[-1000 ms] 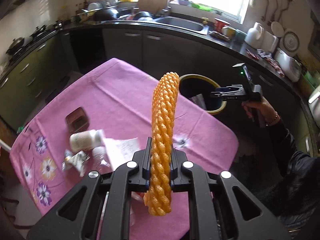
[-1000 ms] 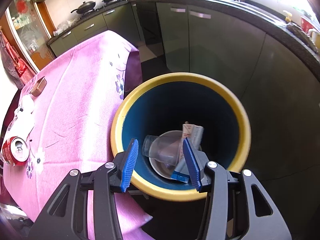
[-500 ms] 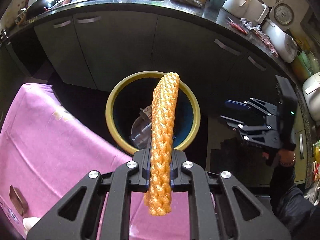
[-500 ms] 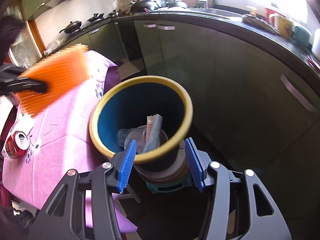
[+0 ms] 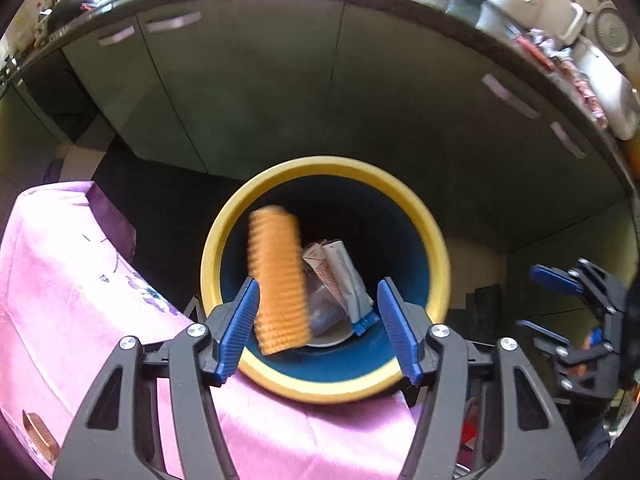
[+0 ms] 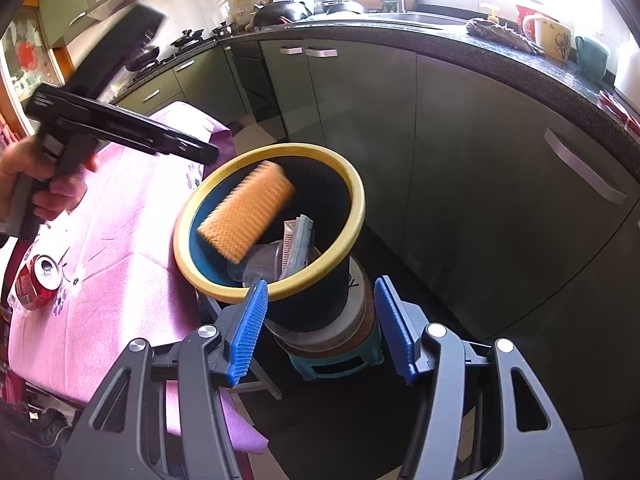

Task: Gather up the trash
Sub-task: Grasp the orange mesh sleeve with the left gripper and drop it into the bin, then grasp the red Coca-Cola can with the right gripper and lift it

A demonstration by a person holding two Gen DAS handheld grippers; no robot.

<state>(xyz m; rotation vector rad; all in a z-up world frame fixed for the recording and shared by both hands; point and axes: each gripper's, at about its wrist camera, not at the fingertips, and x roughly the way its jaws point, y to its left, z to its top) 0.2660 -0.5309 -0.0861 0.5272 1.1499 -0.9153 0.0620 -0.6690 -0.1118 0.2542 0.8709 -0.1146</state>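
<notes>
The orange foam net [image 5: 278, 280] is loose and blurred, dropping into the yellow-rimmed blue bin [image 5: 434, 240]; it also shows in the right wrist view [image 6: 246, 212] inside the bin's rim [image 6: 352, 184]. My left gripper [image 5: 318, 328] is open and empty right above the bin. My right gripper [image 6: 320, 328] is open and empty, beside the bin and lower than its rim. The bin holds a clear cup [image 6: 262, 266], a crumpled tube [image 5: 344, 276] and a bowl.
The pink flowered tablecloth [image 6: 132, 240] lies left of the bin, with a crushed red can [image 6: 38, 280] on it. Green kitchen cabinets [image 6: 460, 140] and a dark counter stand behind. The bin rests on stacked stools [image 6: 336, 344].
My left gripper has moved over the bin, opened and let go of the orange net, which now falls in. My right gripper has drawn back from the bin.
</notes>
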